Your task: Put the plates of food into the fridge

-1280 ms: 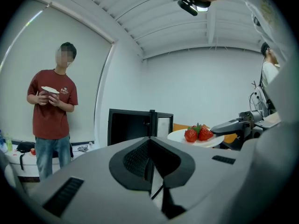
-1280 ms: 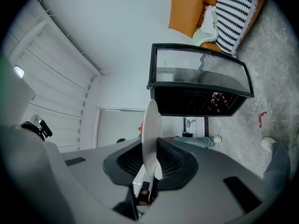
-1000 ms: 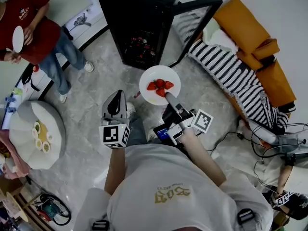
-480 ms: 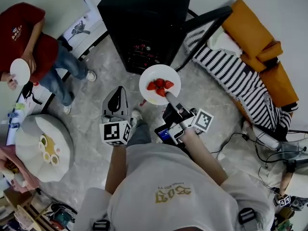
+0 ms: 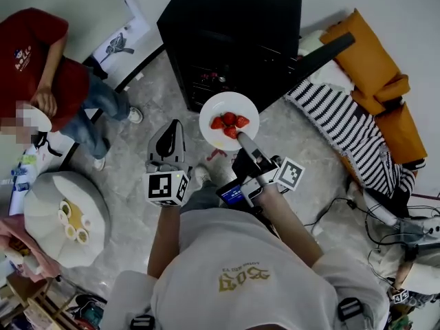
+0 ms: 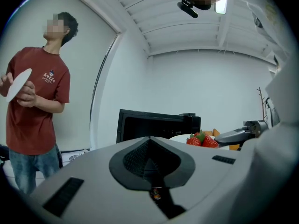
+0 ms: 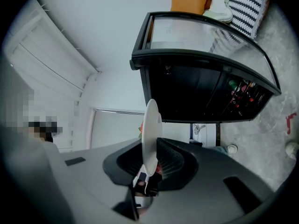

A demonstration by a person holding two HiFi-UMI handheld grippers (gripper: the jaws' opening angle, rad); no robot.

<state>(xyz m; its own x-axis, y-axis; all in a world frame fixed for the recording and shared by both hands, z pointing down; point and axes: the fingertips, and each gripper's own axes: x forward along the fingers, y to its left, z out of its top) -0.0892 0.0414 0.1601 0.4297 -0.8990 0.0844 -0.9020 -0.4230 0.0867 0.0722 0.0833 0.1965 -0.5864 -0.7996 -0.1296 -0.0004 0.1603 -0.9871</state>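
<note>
While the right gripper [image 5: 242, 141] stays clamped on the near rim of the white plate [image 5: 240, 107] of strawberries [image 5: 228, 123], the black fridge [image 5: 234, 40] has drawn closer in the head view than 1 second ago. Its door [image 5: 317, 51] now stands swung wide to the right. By my reading the approach is nearly done, and sliding the plate onto a shelf comes next. The left gripper [image 5: 167, 143] hangs beside it, jaws together on nothing. Only the right gripper view shows the plate edge-on between the 2 jaws, level with the fridge's open front (bottles or cans show dimly inside). Only the left gripper view shows a bystander in a red shirt [image 6: 39, 101] holding another white plate.
</note>
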